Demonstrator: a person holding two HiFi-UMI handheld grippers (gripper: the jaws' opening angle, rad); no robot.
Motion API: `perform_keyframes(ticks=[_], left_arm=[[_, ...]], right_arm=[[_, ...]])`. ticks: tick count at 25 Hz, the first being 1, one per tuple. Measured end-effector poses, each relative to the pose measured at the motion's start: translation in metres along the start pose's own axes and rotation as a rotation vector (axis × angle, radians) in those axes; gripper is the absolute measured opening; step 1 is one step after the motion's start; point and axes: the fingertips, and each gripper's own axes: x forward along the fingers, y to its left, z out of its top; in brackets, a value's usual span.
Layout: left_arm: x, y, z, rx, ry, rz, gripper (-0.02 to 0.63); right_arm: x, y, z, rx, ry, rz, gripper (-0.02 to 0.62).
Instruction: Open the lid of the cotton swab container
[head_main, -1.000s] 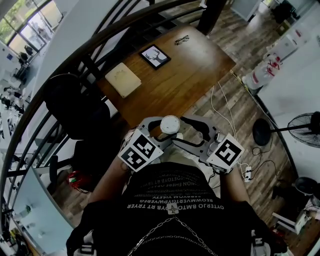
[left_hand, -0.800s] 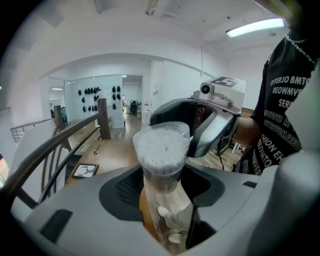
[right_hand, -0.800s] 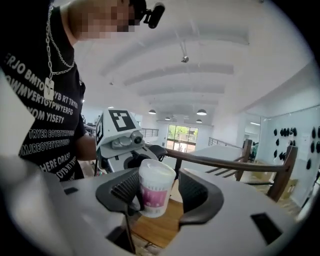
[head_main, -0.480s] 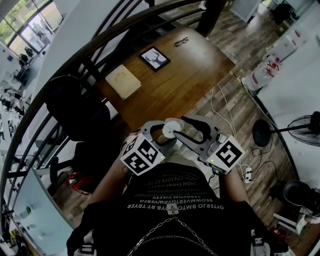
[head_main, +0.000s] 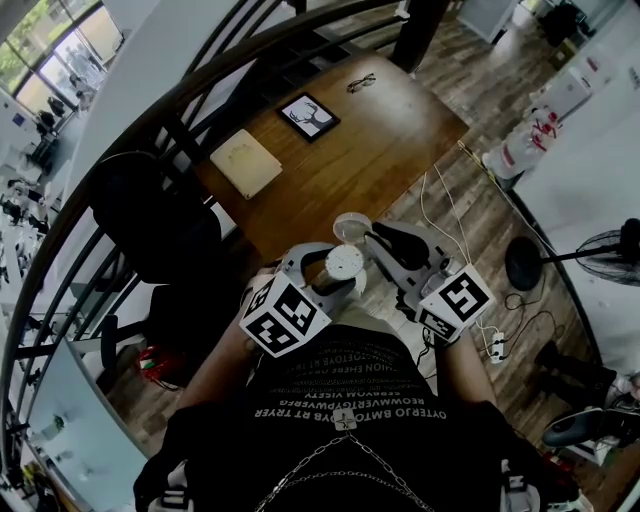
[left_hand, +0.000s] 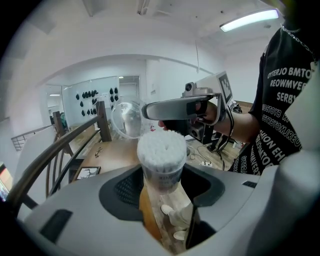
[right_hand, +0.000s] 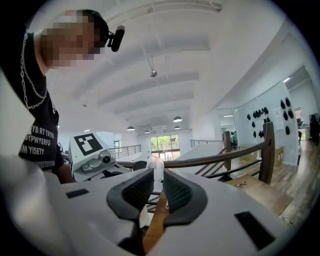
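Lid off the cotton swab container, one piece in each pair of tongs.

The left tongs (head_main: 338, 270) grip the cotton swab container (left_hand: 161, 155) by its sides, their jaws spread wide round it. It stands upright with the white swab tips bare at the top. In the head view it is held in the air in front of the person, just off the worktop's (head_main: 380, 150) near edge. The right tongs (right_hand: 153, 192) have just been closing, and only a narrow gap is left between the jaws. The clear round lid (left_hand: 126, 120) sits pinched at their tips, just beside the container and apart from it. A framed picture (head_main: 310, 113) lies near the worktop's far edge, a pale pad (head_main: 246, 160) near its left corner.
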Motion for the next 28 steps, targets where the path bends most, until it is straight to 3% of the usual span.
perform_keyframes(ticks=[8,13,18,23,28], left_arm=[[-0.007,0.0,-0.001,0.013,-0.015,0.006,0.25],[-0.013,0.004,-0.01,0.012,-0.007,0.013,0.25],[-0.015,0.014,-0.012,-0.041,-0.028,0.047,0.251],[-0.025,0.048,-0.011,-0.122,-0.087,0.185,0.252],[-0.036,0.067,-0.019,-0.149,-0.072,0.243,0.252]], right_arm=[[0.01,-0.008,-0.012,0.079,0.026,-0.078,0.074],[0.019,0.001,-0.023,0.129,0.032,-0.071,0.072],[0.017,0.0,-0.021,0.125,0.007,-0.092,0.075],[0.003,-0.019,-0.016,0.1,-0.032,-0.2,0.074],[-0.023,-0.045,-0.026,0.053,0.017,-0.352,0.033]])
